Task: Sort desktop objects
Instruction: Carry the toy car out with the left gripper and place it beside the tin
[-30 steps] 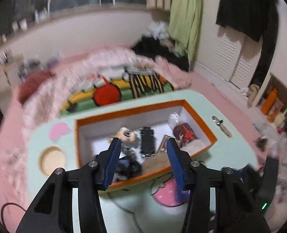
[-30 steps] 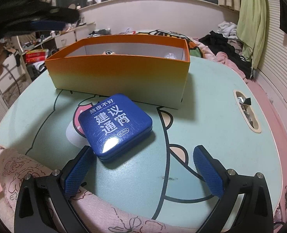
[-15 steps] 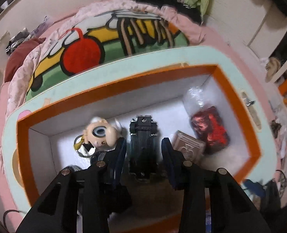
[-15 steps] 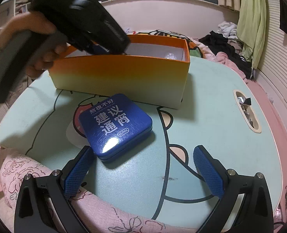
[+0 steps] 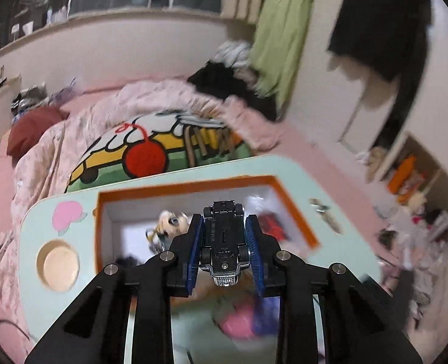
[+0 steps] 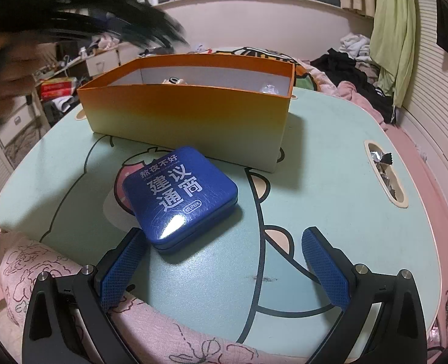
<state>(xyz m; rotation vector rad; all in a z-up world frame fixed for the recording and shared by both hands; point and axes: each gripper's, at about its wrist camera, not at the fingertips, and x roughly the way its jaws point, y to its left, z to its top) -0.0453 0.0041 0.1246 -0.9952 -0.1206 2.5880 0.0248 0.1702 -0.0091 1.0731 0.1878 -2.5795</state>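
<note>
My left gripper [image 5: 223, 242] is shut on a black toy car [image 5: 223, 236], underside up, and holds it above the orange box [image 5: 296, 212]. In the box lie a small cream figure [image 5: 171, 223] and a red packet [image 5: 271, 223]. My right gripper [image 6: 224, 270] is open and low over the table's near edge. A blue tin [image 6: 180, 195] with white Chinese letters lies flat on the mint table [image 6: 330, 182], its near corner by my left fingertip [image 6: 123, 261]. The orange box [image 6: 187, 115] stands behind the tin.
A slot [image 6: 385, 179] at the table's right holds foil wrappers. A round recess [image 5: 58, 265] is at the table's left. A pink quilt [image 6: 42, 261] lies over the near edge. A bed with clothes is behind. The left hand and tool blur past the upper left [image 6: 72, 15].
My left gripper has shut on the black toy car inside the box and lifted it up out of the box. My right gripper and the blue tin have not moved.
</note>
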